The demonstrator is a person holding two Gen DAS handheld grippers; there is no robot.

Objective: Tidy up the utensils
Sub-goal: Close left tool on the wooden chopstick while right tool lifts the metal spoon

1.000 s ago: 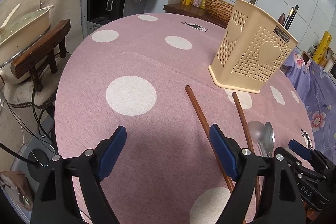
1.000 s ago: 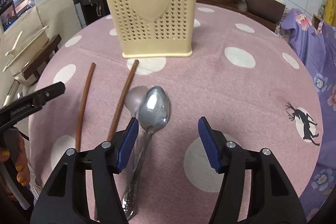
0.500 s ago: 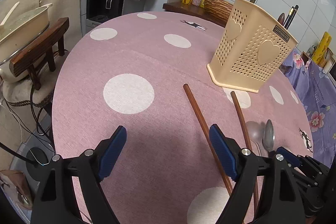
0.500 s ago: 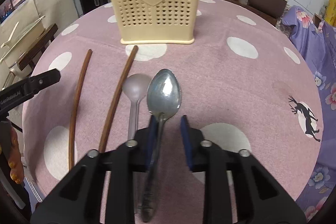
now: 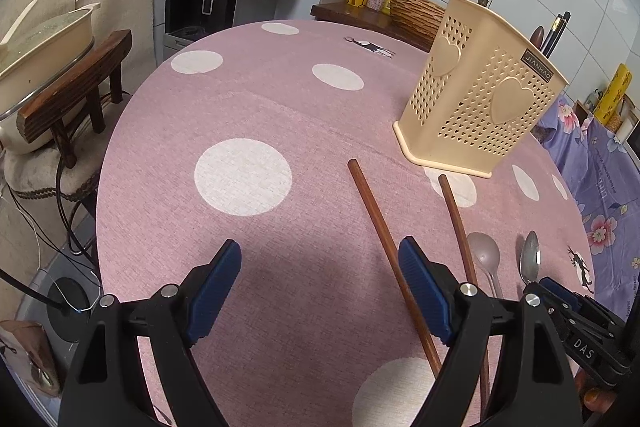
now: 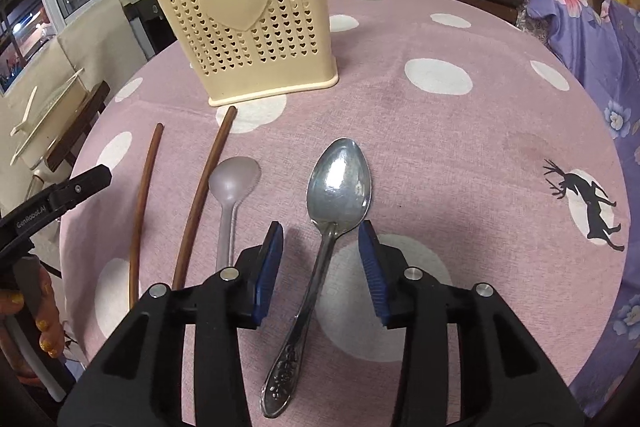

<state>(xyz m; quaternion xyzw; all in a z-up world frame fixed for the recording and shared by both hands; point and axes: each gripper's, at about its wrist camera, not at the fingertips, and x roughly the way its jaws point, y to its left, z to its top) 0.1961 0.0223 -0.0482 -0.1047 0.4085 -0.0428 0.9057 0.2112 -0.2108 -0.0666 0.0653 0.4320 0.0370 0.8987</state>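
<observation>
Pink cloth with white dots covers the round surface, and a cream perforated utensil holder stands upright at its far side, some chopsticks already poking out of the top. Near it lie four loose pieces: two brown chopsticks to the left, a pale plastic spoon beside them, and a metal spoon furthest right.

What matters for the next move is how the metal spoon sits against the right gripper. Its handle runs from near to far, bowl toward the holder, and the neck just below the bowl passes between the jaws. The handle leans slightly, so it lies closer to the right pad than the left near the tips. The jaws have just been opening, and they now stand released: gaps show on both sides, and neither pad presses the metal. The spoon lies flat on the cloth, not lifted.

The left gripper hangs wide open over bare cloth, with the left chopstick passing just beside its right finger, untouched. The right hand is plainly the nearer one to the metal spoon; closing squarely across that neck looks like the likely next step.
</observation>
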